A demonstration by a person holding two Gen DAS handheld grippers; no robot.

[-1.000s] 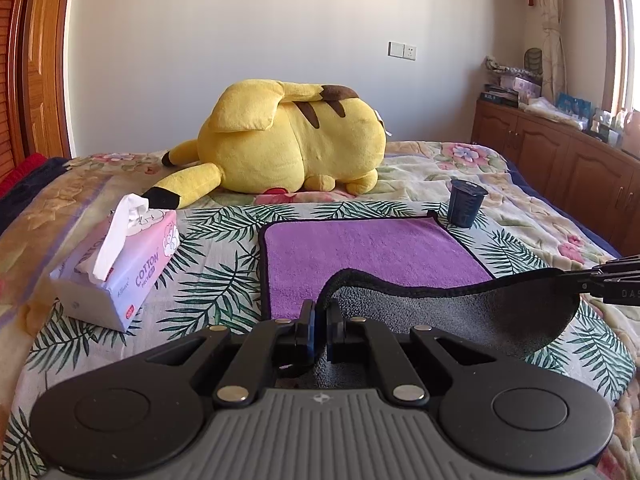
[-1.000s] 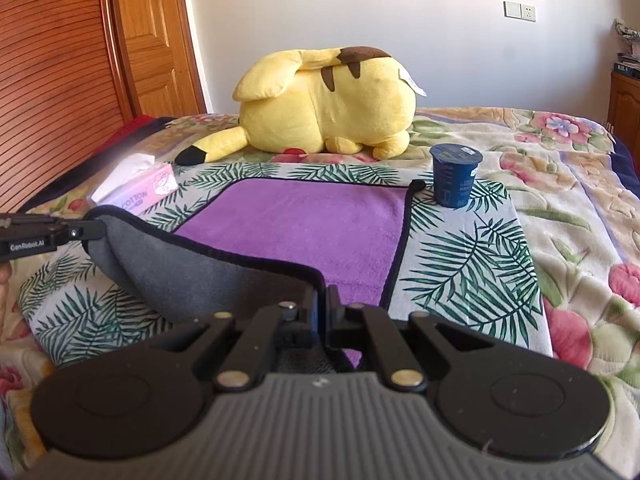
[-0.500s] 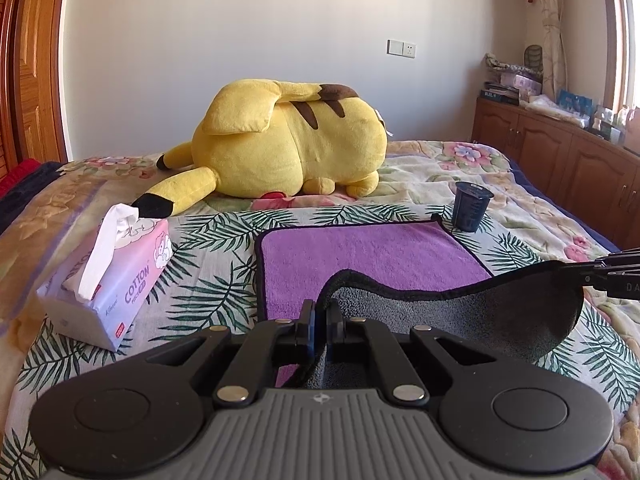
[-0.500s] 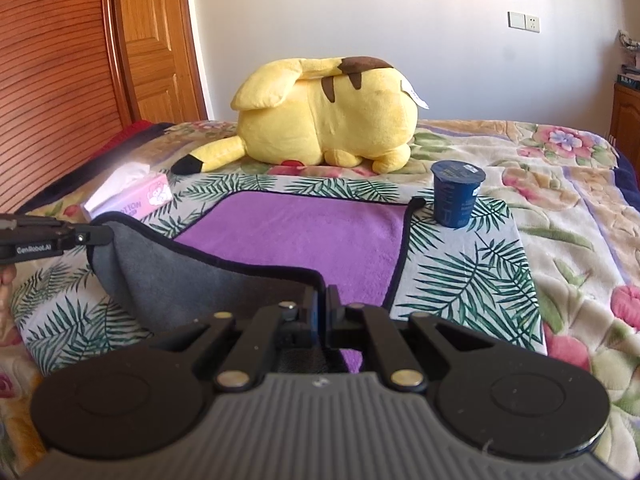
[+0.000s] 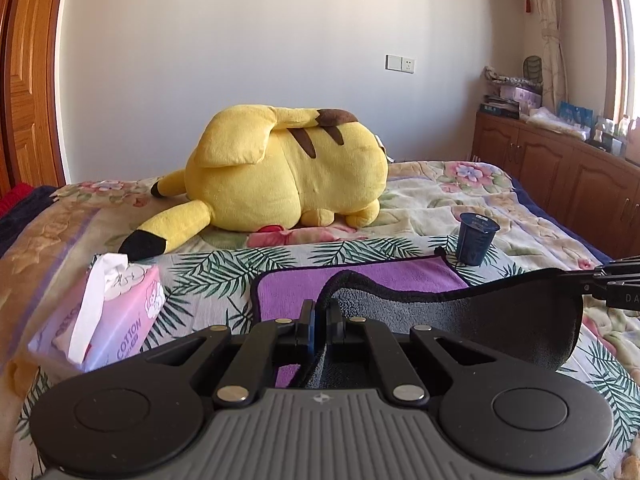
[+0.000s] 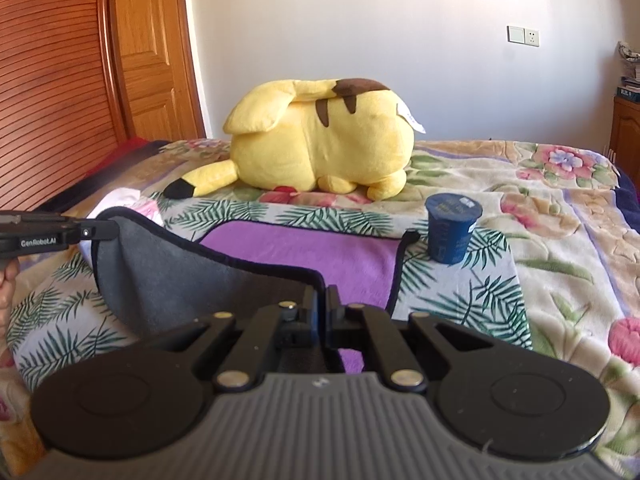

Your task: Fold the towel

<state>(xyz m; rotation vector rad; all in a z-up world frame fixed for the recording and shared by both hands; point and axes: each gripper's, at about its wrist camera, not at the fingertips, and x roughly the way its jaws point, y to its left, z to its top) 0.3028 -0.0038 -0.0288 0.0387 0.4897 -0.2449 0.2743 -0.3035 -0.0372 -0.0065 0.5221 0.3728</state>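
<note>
On the bed [image 5: 440, 196], near the camera, the left gripper [image 5: 320, 312] is pinching one near corner of the towel [image 5: 360, 280], its jaws closed on the black hem; the right gripper [image 6: 320, 304] is pinching the other near corner in the same way; between them the lifted edge is hanging with its grey underside showing, while the purple half is lying flat toward the far side; the fold is probably going forward, so the far edge, beside the blue cup [image 6: 452, 228], is the target for both grippers equally.
</note>
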